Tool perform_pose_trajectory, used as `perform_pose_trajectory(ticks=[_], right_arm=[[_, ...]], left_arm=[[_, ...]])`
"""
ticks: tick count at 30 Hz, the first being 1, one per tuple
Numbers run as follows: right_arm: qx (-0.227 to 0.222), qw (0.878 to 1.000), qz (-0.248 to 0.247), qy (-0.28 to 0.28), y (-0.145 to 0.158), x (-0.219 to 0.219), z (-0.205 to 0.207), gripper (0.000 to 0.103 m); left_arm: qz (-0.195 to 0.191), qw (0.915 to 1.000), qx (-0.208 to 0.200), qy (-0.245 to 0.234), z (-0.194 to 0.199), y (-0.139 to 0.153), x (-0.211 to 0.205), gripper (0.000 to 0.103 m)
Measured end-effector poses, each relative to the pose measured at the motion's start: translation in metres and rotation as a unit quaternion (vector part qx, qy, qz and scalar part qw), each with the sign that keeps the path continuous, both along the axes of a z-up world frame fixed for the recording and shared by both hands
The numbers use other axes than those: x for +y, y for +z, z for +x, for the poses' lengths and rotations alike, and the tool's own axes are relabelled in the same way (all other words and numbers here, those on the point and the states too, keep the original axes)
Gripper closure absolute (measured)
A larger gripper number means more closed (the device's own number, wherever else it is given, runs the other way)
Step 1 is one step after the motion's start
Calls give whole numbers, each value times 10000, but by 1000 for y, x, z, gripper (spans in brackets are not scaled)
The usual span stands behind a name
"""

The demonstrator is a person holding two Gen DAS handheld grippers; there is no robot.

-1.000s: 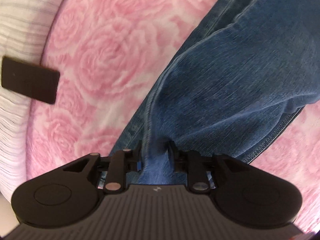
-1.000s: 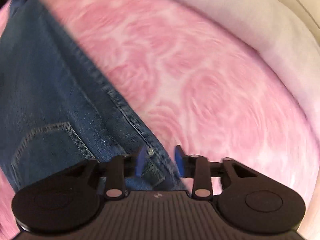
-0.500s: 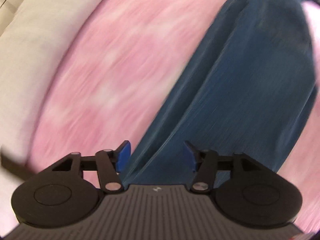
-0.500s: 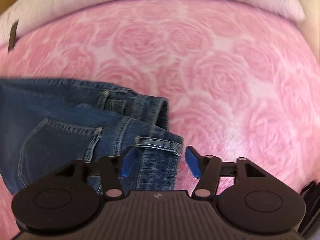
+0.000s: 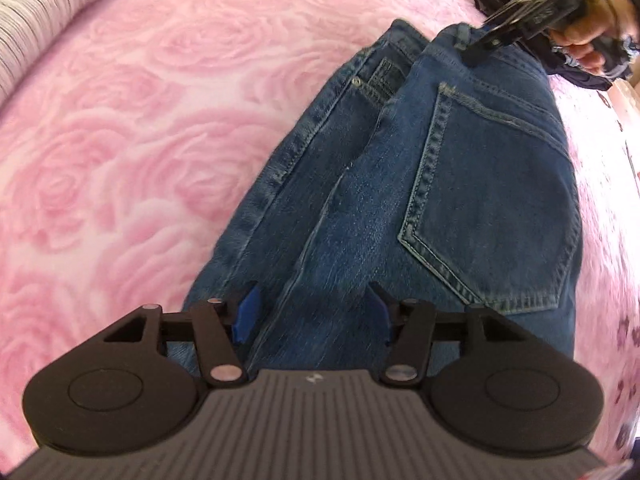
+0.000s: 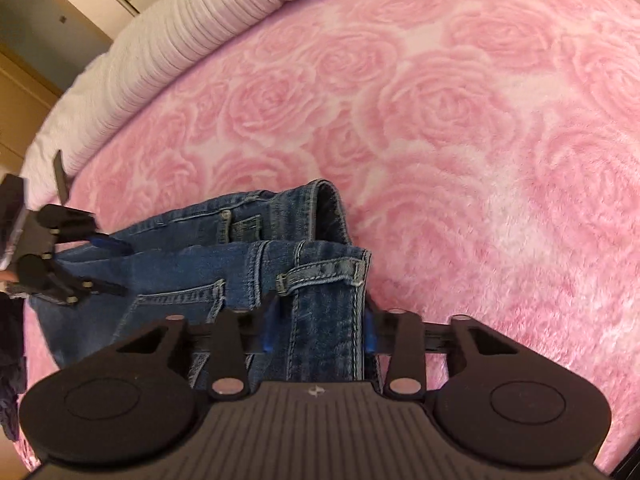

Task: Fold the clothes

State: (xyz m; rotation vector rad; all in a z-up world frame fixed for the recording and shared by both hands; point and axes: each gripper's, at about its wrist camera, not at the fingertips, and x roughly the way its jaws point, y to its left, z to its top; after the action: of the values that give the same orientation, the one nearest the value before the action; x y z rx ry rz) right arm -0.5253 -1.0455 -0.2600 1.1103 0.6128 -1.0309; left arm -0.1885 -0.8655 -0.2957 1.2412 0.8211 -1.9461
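Blue jeans [image 5: 460, 200] lie on the pink rose blanket [image 5: 140, 140], folded lengthwise with a back pocket facing up. My left gripper [image 5: 314, 314] hovers over the thigh part. Its jaws are closing, a seam ridge of denim lies between them, and the pads do not press it. In the right wrist view the left gripper [image 6: 116, 268] is at the far left over the jeans [image 6: 180, 264]. My right gripper [image 6: 319, 330] is closing on the waistband by a belt loop, pads touching both sides. From the left wrist view the right gripper [image 5: 478, 48] sits at the waist, held by a hand [image 5: 580, 36].
A white ribbed cover [image 6: 180, 40] borders the blanket's far edge, also as the cover [image 5: 40, 20]. Dark clothing [image 5: 580, 74] lies past the waistband. A small black object [image 6: 60, 176] rests near the cover. Cupboard doors [image 6: 32, 92] stand behind.
Both grippers let go of the jeans and opened. The left one travelled along the leg toward the seat. The right one rolled, came over the waistband and narrowed around it.
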Motion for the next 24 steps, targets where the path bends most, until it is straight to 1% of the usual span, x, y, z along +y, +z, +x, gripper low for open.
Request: perform_pose_trajectory(ticks=[1,2,3,5,8,10,12,13,15,17,19,20,21,22,24], right_arm=[[26,10000,-74,51,3,2,1,69],[51,9998,-147,102,6,4,2,75],[48,9997,-211,111,10,6,2,81],[38,9993,-337,128,17,8,3,81],[114,9979,-566,283,34,12,8,82],[95,9963,-769,374,47,12,12,82],[86,9942,-967,472,58,11,16,82],[92,9935,-1022,500,60,7,18,82],[133,9936,-1017,484,52,-4,22,82],[230,9938,-1002,426,39,-17,26,82],[214,9956,-873,271,23,-28,26,81],[195,9965,-795,190,15,-32,26,75],[275,9966,-766,128,11,-35,26,68],[329,9966,-750,47,8,-35,26,65],[301,9959,-830,-200,12,-27,21,65]], left_arm=[[51,10000,-30,-37,-3,-2,-1,63],[101,9999,-59,-74,-6,-5,-2,69],[117,9998,-116,-115,-8,-4,-1,81],[83,9993,-298,-227,-10,2,4,100],[-193,9990,-343,-230,-6,24,14,101],[-380,9986,-338,-119,1,41,20,101],[-449,9985,-296,80,11,51,19,101],[-426,9986,-294,147,14,50,15,100],[-410,9981,-415,175,15,42,5,100],[-360,9976,-543,229,15,30,-6,100],[-245,9971,-634,340,15,14,-17,99],[-170,9966,-661,452,15,6,-20,99],[-102,9959,-664,597,15,-1,-22,97],[-94,9952,-676,695,15,-4,-22,95],[-126,9939,-720,824,15,-5,-21,93]])
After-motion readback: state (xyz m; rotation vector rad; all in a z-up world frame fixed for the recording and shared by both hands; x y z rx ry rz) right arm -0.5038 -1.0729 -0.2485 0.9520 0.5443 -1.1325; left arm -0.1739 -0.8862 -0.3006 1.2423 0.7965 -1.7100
